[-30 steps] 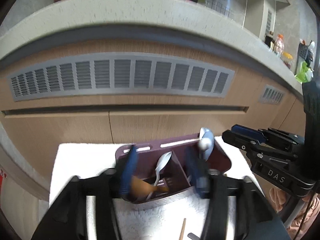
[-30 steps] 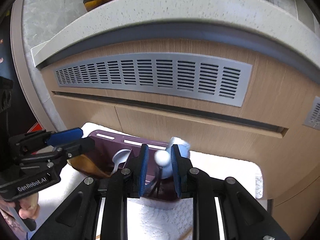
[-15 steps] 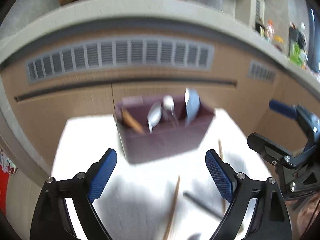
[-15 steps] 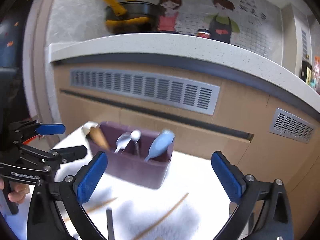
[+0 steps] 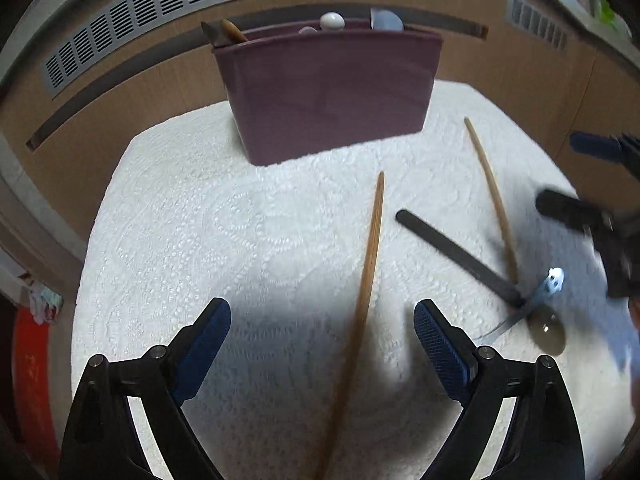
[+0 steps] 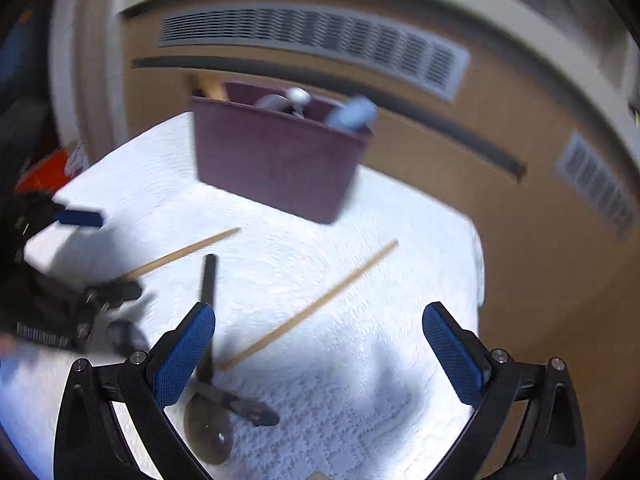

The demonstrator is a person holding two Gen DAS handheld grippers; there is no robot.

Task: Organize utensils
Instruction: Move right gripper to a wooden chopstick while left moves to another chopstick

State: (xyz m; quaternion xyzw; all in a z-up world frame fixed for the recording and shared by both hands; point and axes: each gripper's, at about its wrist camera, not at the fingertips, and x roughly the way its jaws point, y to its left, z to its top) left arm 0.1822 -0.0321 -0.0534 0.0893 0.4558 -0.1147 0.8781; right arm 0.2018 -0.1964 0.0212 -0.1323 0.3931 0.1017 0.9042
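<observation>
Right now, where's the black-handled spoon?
Left wrist view: the black-handled spoon lies on the white mat, right of the left gripper, its handle crossed by the right-hand chopstick, before the purple caddy.

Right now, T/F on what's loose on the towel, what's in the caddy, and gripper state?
1. Two wooden chopsticks lie on the white towel. True.
2. The purple caddy is empty. False: spoons stand in it.
3. The left gripper holds a chopstick. False: its jaws are opening and one chopstick lies between them, ungripped.
4. A black-handled spoon lies on the towel. True.
5. The right gripper is shut. False: open and empty.
</observation>
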